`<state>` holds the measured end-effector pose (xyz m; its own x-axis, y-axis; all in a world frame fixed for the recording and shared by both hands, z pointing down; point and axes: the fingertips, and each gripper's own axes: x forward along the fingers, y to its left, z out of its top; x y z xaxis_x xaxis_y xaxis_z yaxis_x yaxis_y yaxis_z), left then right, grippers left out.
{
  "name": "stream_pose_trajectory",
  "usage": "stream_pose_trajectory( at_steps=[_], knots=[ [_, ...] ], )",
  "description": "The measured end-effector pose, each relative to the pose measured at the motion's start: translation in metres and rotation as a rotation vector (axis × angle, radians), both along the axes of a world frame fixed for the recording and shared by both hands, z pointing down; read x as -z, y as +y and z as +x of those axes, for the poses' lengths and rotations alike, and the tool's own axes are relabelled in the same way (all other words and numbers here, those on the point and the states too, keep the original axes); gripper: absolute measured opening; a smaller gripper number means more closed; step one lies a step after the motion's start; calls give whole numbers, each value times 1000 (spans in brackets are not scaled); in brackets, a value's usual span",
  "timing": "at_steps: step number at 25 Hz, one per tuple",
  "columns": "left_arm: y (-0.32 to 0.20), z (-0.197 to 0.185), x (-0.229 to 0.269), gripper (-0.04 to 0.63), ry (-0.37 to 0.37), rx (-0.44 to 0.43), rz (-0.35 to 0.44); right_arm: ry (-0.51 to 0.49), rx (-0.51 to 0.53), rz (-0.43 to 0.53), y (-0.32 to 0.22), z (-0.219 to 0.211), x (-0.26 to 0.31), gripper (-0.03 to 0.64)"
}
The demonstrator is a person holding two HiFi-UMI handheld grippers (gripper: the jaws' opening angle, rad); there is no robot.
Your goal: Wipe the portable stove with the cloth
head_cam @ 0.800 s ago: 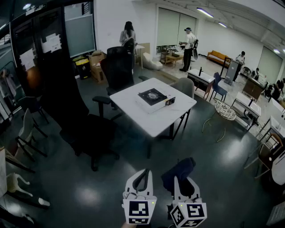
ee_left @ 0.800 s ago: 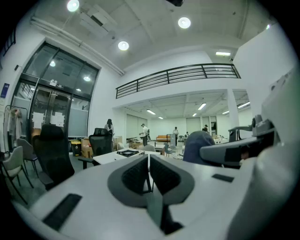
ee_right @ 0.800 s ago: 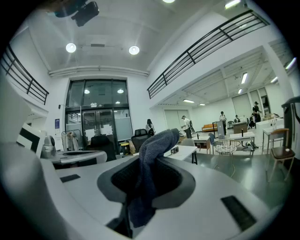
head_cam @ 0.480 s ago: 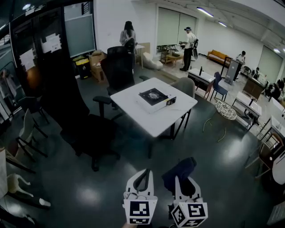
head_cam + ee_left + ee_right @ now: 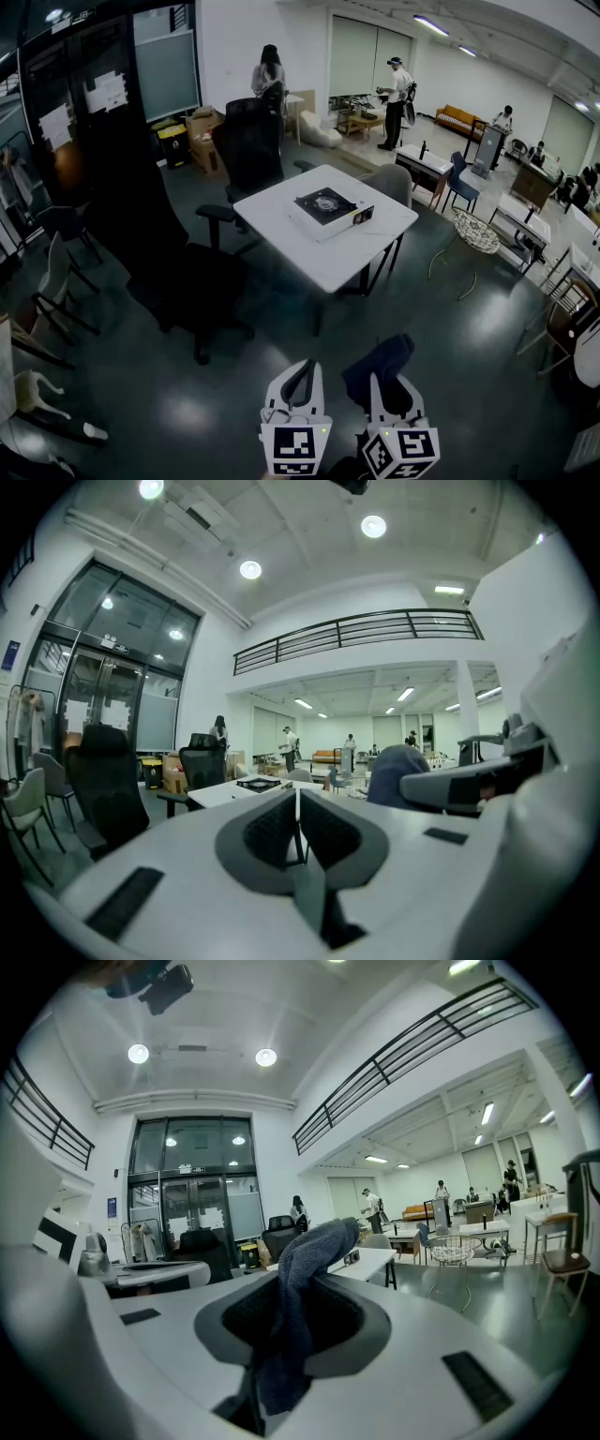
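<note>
The portable stove (image 5: 327, 210), a flat white box with a black top, sits on a white table (image 5: 319, 253) far ahead in the head view; it also shows small and distant (image 5: 258, 784) in the left gripper view. My right gripper (image 5: 382, 384) is shut on a dark blue cloth (image 5: 378, 362), which bunches up above its jaws (image 5: 298, 1269). My left gripper (image 5: 300, 378) is beside it, jaws shut with nothing between them. Both grippers are held low, well short of the table.
Black office chairs (image 5: 192, 272) stand left of the table and behind it (image 5: 251, 141); a grey chair (image 5: 387, 183) is at its far right. More desks (image 5: 525, 216), chairs and several people (image 5: 397, 89) fill the back and right. Dark glossy floor (image 5: 234, 375) lies between me and the table.
The view has drifted slightly: table and stove sit a touch lower and to the right. Both grippers hold their pose, the cloth still clamped in the right one.
</note>
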<state>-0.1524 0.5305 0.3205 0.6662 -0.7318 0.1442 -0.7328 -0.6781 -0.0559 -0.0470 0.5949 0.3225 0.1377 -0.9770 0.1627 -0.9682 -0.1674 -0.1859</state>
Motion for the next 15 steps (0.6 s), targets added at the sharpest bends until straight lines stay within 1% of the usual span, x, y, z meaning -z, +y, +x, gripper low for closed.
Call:
stream_pose_trajectory(
  at_steps=[2,9,15],
  knots=[
    [-3,0,-1,21,6,0,-14,2,3,-9,-4,-2,-2,97],
    [-21,2,-7,21,-6,-2,-15,-2,22,-26,-22,-5,-6,97],
    [-50,16,-14,21,-19,11,-26,-3,45,-46,-55,10,-14,97]
  ],
)
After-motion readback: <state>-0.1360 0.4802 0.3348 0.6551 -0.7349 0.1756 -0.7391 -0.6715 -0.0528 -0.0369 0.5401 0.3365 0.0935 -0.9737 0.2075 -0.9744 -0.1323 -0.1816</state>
